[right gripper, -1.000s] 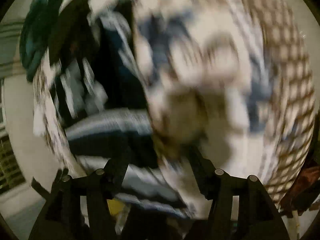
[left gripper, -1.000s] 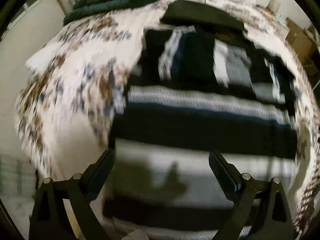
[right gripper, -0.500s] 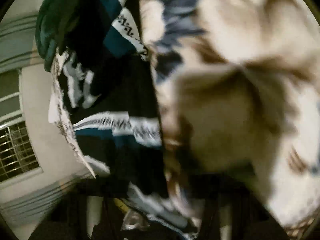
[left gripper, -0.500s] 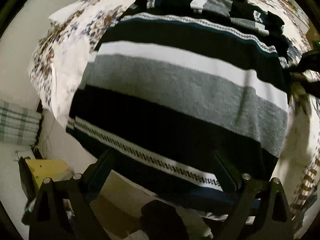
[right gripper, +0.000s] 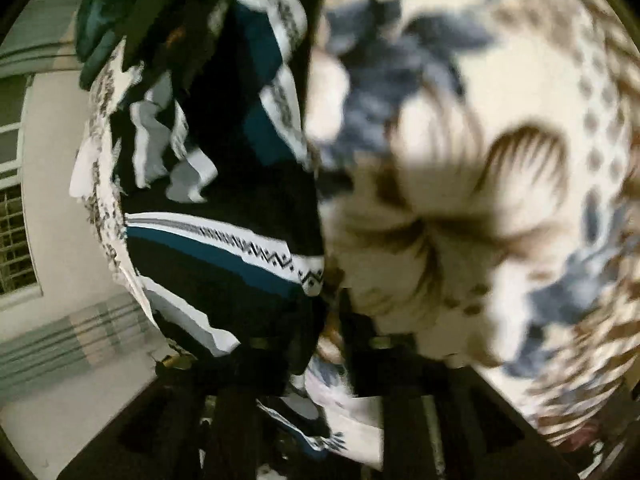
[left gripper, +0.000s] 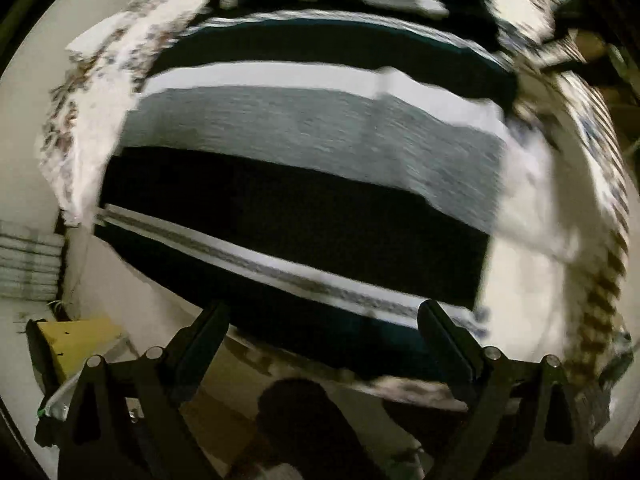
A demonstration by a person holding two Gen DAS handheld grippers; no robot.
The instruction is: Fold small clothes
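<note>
Garment: striped sweater (left gripper: 304,184), bands of black, white, grey and teal with a zigzag trim; lies spread on the bed, its hem at the near edge of the mattress.
Bed: floral bedsheet (left gripper: 532,240), cream with brown and blue flowers, under the sweater and bare to its right.
Far pile: dark green cloth (right gripper: 104,28) bunched at the far end of the bed, beyond the sweater; other dark pieces beside it, too blurred to name.
Containers: yellow box (left gripper: 76,344) on the floor beside the bed, low left in the left wrist view; contents cannot be told.
Left tongs (left gripper: 320,320): fingers wide apart, nothing between them; they hover just short of the sweater's hem, touching nothing.
Right tongs (right gripper: 332,320): fingers drawn close together at the sweater's side edge, where it meets the bedsheet; fabric is bunched right at the tips, but dark and blur hide whether sweater, sheet or both are pinched, so cannot tell.
Room: pale wall and barred window (right gripper: 16,240) to the left in the right wrist view.
</note>
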